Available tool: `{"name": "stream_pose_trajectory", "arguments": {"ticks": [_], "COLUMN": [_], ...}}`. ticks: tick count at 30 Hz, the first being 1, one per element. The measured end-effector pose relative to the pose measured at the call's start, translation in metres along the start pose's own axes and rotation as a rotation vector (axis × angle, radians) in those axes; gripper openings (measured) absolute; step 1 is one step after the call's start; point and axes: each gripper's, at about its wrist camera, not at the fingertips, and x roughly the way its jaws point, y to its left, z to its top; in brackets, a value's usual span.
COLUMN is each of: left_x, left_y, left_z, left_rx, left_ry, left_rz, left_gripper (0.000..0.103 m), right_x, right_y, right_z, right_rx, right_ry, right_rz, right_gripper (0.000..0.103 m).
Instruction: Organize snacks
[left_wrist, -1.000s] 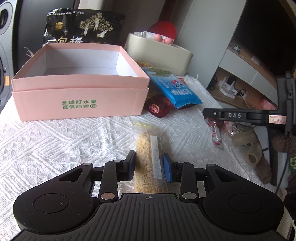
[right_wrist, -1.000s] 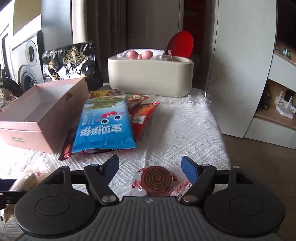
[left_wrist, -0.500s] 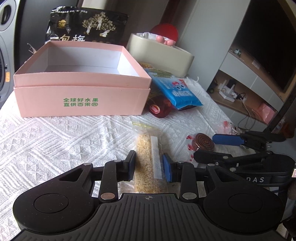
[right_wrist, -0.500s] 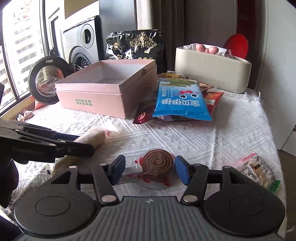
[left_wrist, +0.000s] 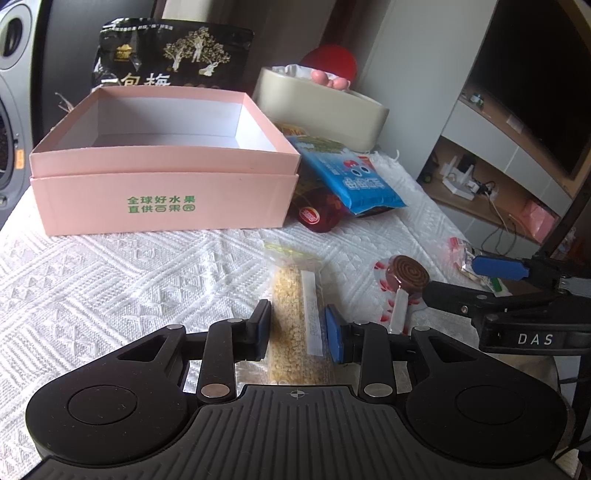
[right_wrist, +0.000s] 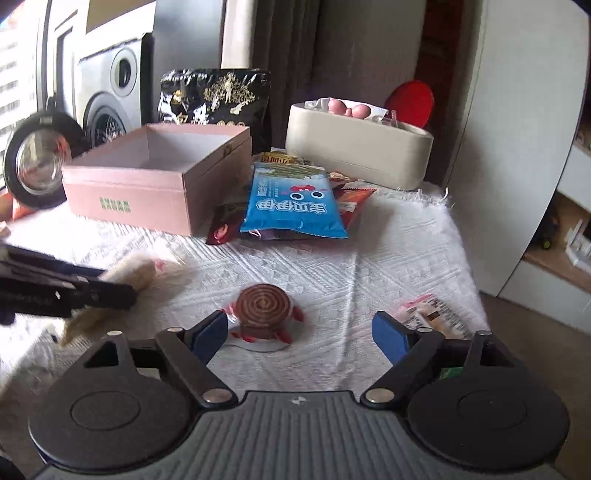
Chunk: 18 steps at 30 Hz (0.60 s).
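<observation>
White bumpy cloth (left_wrist: 110, 280) covers the desk, and a washing machine (right_wrist: 110, 85) stands behind it. On the left gripper (left_wrist: 298, 326) the jaws sit close together, one on each side of a long clear packet of yellow crumbs (left_wrist: 295, 314). The pads look like they pinch the packet, which lies flat on the cloth. On the right gripper (right_wrist: 300, 334) the jaws are spread wide and still opening. Between them, touching neither blue pad, sits a round brown spiral snack (right_wrist: 264, 304) in a clear wrapper with red marks. An open pink box (left_wrist: 162, 173) with green writing stands further back, with nothing inside. Beside it lies a blue snack bag (right_wrist: 291, 203) on top of red ones. A small pink wrapped snack (right_wrist: 430, 314) lies just past the right jaw.
</observation>
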Motion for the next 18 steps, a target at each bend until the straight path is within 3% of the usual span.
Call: {"name": "stream_pose_trajectory", "arguments": {"ticks": [2,6,11,15,18], "left_x": [0.0,-0.001,-0.002,-0.003,-0.003], "left_y": [-0.001,0.0,0.001,0.0,-0.002], "left_z": [-0.001,0.0,-0.002,-0.003,-0.003], "left_rx": [0.005,0.006,0.0,0.004,0.012], "left_ry": [-0.001,0.003,-0.004,-0.007,-0.008], "left_rz": [0.002,0.0,-0.004,0.003,0.008], "left_gripper": [0.035,0.035,0.035,0.035,0.035], "right_x": [0.009,0.025,0.008,0.001,0.004], "right_y": [0.01,0.035,0.028,0.005,-0.007], "right_z": [0.001,-0.002,-0.013,-0.015,-0.007], "right_rx": [0.014,-0.098,-0.177,-0.135,-0.03], "right_ry": [0.004,0.014,0.004,-0.002,0.008], "right_rz": [-0.003,-0.035,-0.057,-0.117,-0.041], "right_gripper": [0.09,0.09,0.09,0.09,0.09]}}
